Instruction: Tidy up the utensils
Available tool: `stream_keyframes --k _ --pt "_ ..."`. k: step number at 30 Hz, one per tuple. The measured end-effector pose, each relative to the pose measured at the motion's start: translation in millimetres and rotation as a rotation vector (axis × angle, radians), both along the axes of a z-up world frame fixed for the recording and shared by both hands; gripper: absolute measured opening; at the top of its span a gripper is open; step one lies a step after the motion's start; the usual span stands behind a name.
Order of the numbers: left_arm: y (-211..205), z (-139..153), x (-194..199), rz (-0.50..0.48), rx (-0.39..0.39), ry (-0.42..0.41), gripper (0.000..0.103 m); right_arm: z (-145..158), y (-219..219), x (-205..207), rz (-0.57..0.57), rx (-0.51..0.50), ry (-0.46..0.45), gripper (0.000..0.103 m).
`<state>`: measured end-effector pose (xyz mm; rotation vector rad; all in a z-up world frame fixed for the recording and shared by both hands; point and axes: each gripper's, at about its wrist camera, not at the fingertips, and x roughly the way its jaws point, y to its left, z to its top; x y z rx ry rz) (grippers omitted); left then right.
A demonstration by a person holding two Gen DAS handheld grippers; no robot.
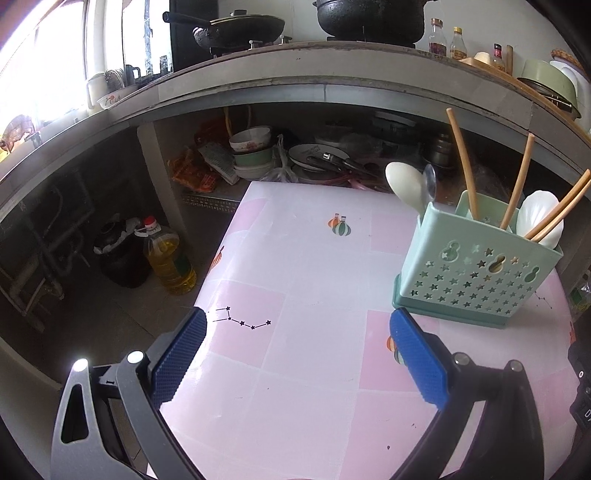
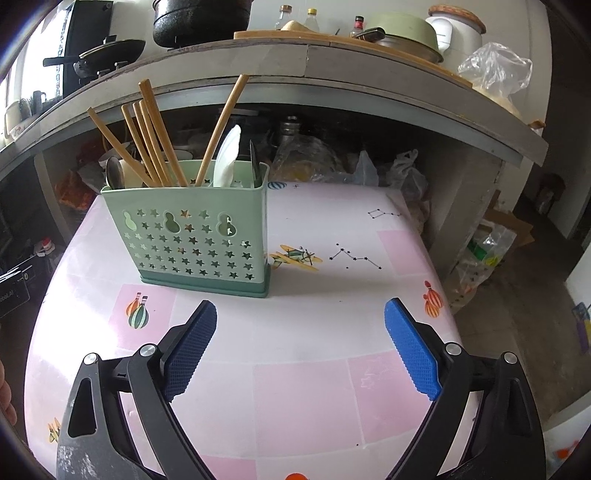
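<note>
Two grippers are in view, each seen from its own wrist camera, both tilted down over a table (image 2: pixel 303 343) covered in a pink-and-white patterned cloth. The left gripper (image 1: pixel 297 323) has its blue pads (image 1: pixel 417 360) spread wide, with only bare cloth between them. The right gripper (image 2: pixel 301 314) is likewise spread wide; nothing sits between its pads (image 2: pixel 410 349).

The utensil holder (image 2: pixel 195 240), a pale green plastic caddy with star and gourd cut-outs on a darker green base, stands upright on the table. From the right gripper it lies ahead and to the left, beyond the left fingertip and apart from it. From the left gripper the same holder (image 1: pixel 476 273) lies ahead and to the right, its base near the right fingertip but not touching it.

Contents of the holder: several wooden chopsticks (image 2: pixel 147 140) leaning at different angles, a white spoon (image 2: pixel 227 158) standing upright, a metal spoon (image 2: pixel 114 171) at the left end as the right camera sees it, and a dark flat item (image 2: pixel 255 158) at the right end, which cannot be identified. The left camera also shows a cream spoon (image 1: pixel 406 184) rising from the holder's near end.

Beyond the table edge, ahead of both grippers, a grey counter (image 1: pixel 295 74) carries a black wok (image 1: pixel 236 27) and a black pot (image 2: pixel 199 18); stacked bowls (image 1: pixel 251 151) sit on the shelf below it. A bottle of yellow oil (image 1: pixel 168 258) stands on the floor, left of the left gripper.
</note>
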<state>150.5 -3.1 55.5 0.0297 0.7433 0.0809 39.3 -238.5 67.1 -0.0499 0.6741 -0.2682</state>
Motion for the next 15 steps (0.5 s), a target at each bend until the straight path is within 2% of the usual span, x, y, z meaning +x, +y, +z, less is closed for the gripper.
stream_keyframes --k 15 --pt "-8.5 -4.5 -2.6 -0.045 0.017 0.019 0.097 0.5 0.9 -2.0 0.007 0.001 -0.005 0.089"
